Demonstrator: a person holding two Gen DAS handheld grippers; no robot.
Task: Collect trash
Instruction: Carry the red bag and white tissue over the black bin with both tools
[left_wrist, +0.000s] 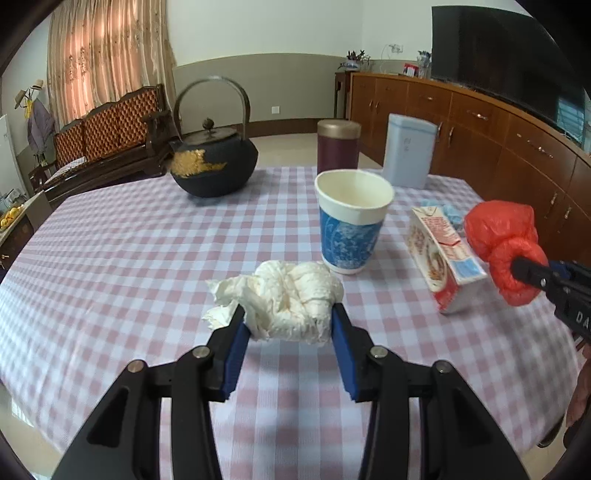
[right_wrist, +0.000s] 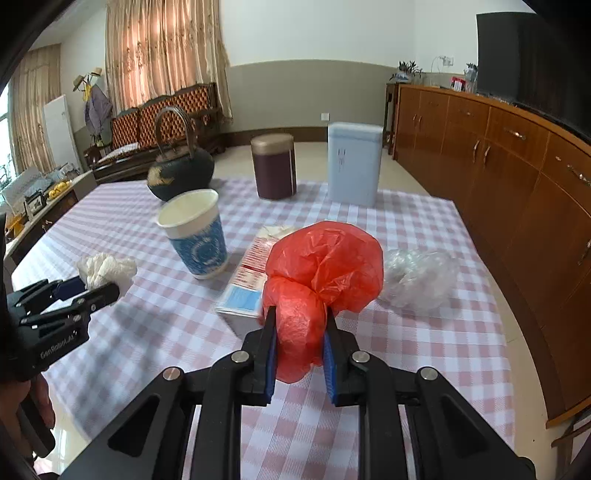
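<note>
Left wrist view: two hand-held grippers are seen, each gripping one piece of trash above the checked cloth of the bench (left_wrist: 110, 258). Counted on the bench are one paper cup (left_wrist: 351, 221), one carton (left_wrist: 441, 254), one black iron kettle (left_wrist: 212, 162), one dark red canister (left_wrist: 338, 146) and one pale blue box (left_wrist: 408, 155); in the right wrist view one clear crumpled plastic bag (right_wrist: 419, 277) is added.

The crumpled white tissue (left_wrist: 284, 302) is stretched sideways, its long axis running from one pad to the other, with a loose tail trailing past the left pad. It is pinched by the left hand-held gripper (left_wrist: 288, 325), whose jaws are drawn in on both its ends. The cup stands just beyond it, to the right.

The red plastic bag (right_wrist: 317, 288) is bunched into two lobes, its long axis running forward and upward away from the right hand-held gripper (right_wrist: 299, 339). Its lower lobe is squeezed between the narrowly set pads. The carton lies on its side just beyond and to the left, the clear bag to the right.
</note>
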